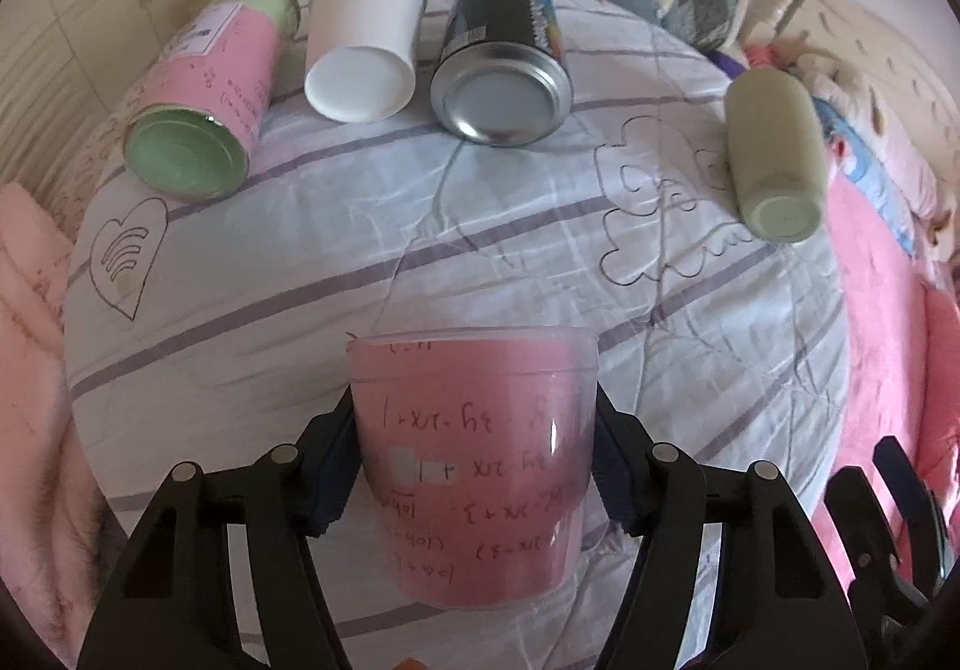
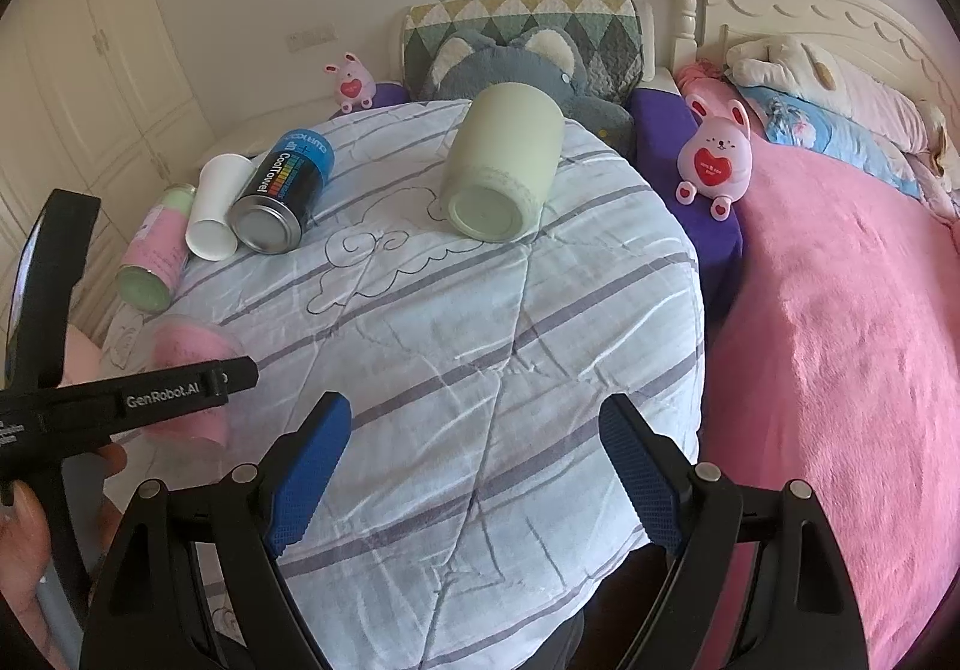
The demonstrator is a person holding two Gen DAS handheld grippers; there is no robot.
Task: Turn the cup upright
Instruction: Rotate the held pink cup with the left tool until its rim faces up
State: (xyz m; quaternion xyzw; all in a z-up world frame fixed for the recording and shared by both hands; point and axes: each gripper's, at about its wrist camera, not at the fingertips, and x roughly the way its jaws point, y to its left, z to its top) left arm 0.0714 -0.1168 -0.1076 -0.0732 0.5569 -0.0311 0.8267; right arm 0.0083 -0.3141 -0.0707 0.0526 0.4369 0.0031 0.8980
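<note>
My left gripper is shut on a clear plastic cup with a pink paper liner, its wide rim pointing away from me, held just above the striped quilt. The same cup shows at the left of the right wrist view, behind the left gripper's black body. My right gripper is open and empty over the quilt's near part. A pale green cup lies on its side, base toward me; it also shows in the left wrist view.
Lying on the quilt's far side are a pink-and-green can, a white paper cup and a black-and-blue can. A pink blanket covers the bed at right. Plush toys and pillows sit behind.
</note>
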